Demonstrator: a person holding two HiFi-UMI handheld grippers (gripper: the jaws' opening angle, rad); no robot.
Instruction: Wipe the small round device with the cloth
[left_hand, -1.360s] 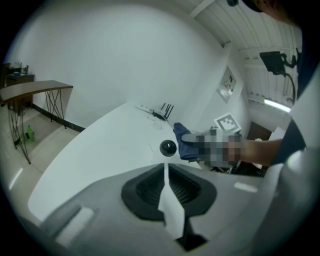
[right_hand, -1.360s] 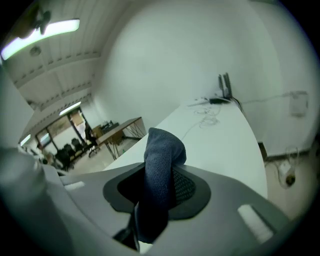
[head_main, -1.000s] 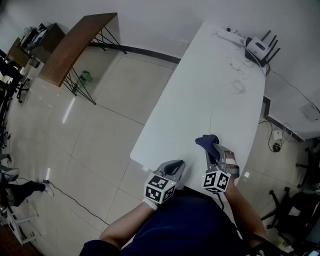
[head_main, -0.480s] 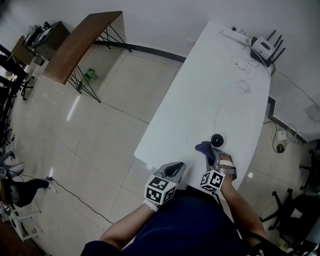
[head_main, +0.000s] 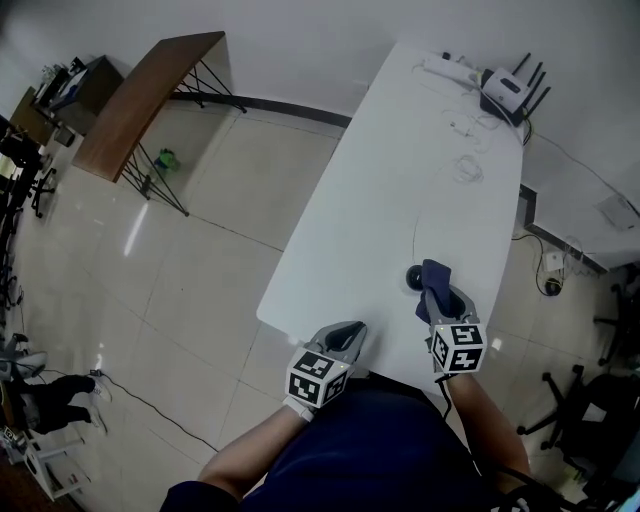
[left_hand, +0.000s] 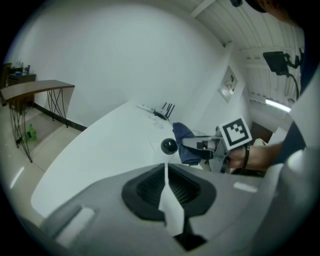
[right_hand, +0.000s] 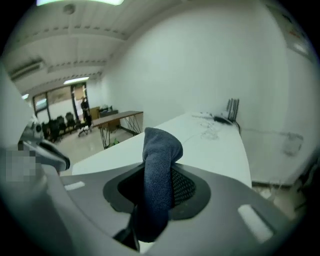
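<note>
The small round device (head_main: 413, 277), a black ball-like unit, sits near the front of the white table (head_main: 390, 170); the left gripper view shows the device (left_hand: 169, 146) too. A dark blue cloth (head_main: 438, 273) is pinched in my right gripper (head_main: 441, 290), and its free end touches or nearly touches the device's right side. In the right gripper view the cloth (right_hand: 159, 170) stands up between the jaws of my right gripper (right_hand: 157, 172) and hides the device. My left gripper (head_main: 343, 338) rests shut and empty at the table's front edge, left of the device.
A white router (head_main: 504, 94) with antennas, a power strip (head_main: 444, 68) and thin white cables (head_main: 467, 166) lie at the table's far end. A thin cable (head_main: 416, 235) runs from the device. A wooden side table (head_main: 140, 100) and a green bottle (head_main: 165, 157) stand on the tiled floor at left.
My right gripper has rolled and shifted right, so its marker cube now faces up. The cloth, which covered the device a second ago, now sits at its right. The left gripper stayed put.
</note>
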